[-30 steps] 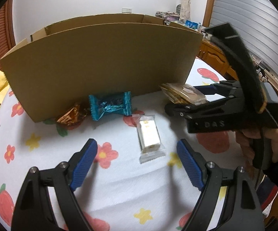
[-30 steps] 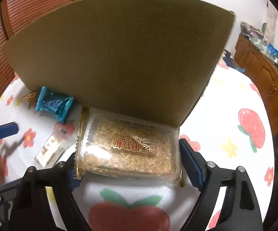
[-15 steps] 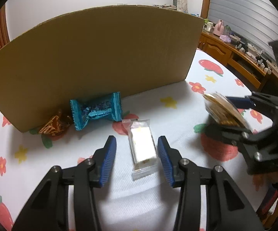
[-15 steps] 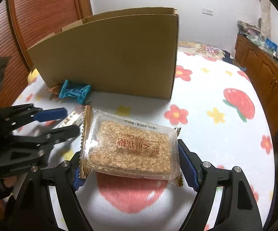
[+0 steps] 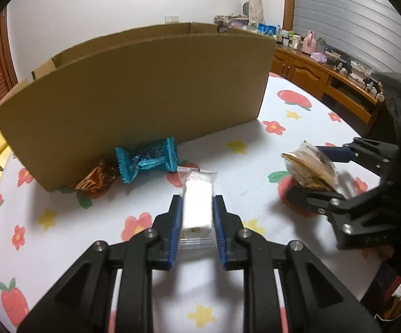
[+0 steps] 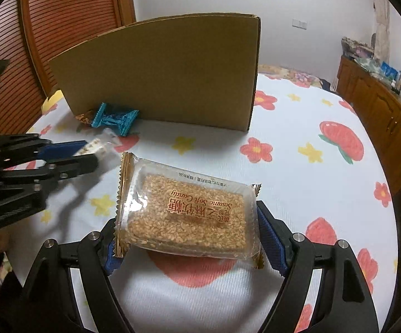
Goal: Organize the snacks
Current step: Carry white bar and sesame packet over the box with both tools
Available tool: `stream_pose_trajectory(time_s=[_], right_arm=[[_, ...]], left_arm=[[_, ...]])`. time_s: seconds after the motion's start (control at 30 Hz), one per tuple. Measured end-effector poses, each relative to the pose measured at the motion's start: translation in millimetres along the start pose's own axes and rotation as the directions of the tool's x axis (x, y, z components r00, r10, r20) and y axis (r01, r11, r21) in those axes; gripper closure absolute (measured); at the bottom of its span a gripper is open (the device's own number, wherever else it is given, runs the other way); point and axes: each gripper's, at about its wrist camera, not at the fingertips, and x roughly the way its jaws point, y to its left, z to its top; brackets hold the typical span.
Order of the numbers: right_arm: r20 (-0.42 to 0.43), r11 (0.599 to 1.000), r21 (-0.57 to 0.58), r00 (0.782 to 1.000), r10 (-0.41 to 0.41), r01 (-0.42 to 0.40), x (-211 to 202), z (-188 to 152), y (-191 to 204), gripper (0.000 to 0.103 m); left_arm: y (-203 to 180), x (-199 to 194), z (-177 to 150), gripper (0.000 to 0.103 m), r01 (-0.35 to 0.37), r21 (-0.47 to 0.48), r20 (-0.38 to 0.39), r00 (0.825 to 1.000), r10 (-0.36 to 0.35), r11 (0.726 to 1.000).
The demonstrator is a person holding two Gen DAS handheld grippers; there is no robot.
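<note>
Both grippers hold a wrapped snack in front of the cardboard box.

The box's (image 5: 144, 88) inside is hidden behind its near wall. The left gripper (image 5: 196, 219), jaws just closed, pinches the white candy (image 5: 197, 202); beyond its tips, teal candy (image 5: 147, 161) and brown candy (image 5: 95, 180) lie against the box. The right gripper (image 6: 192, 238) clamps the sesame candy pack (image 6: 186, 208), open tablecloth (image 6: 297, 172) ahead and to its right.
</note>
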Motion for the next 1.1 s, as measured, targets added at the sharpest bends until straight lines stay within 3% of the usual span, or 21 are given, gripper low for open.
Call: stream_pose_trajectory(time_s=[0.13,0.3,1.1], right_arm=[[0.012,1.0,-0.003,1.0,-0.012,0.012,0,-2,2,0.02],[0.036,1.0,-0.003,0.999,-0.02,0.02,-3,-3,3,0.02],[0.087,1.0,-0.011,0.996,0.019,-0.018,-19,-1,3,0.02]], left_arm=[[-2,-22,-6,0.083,-0.03,-0.003,0.055,0.998,0.03,1.0],[-2,-44,-11,0.083,-0.002,-0.036,0.092,0.996,0.005,0.999],[22,-102,-3,0.083,-0.015,-0.033,0.195,0.981,0.021,0.999]])
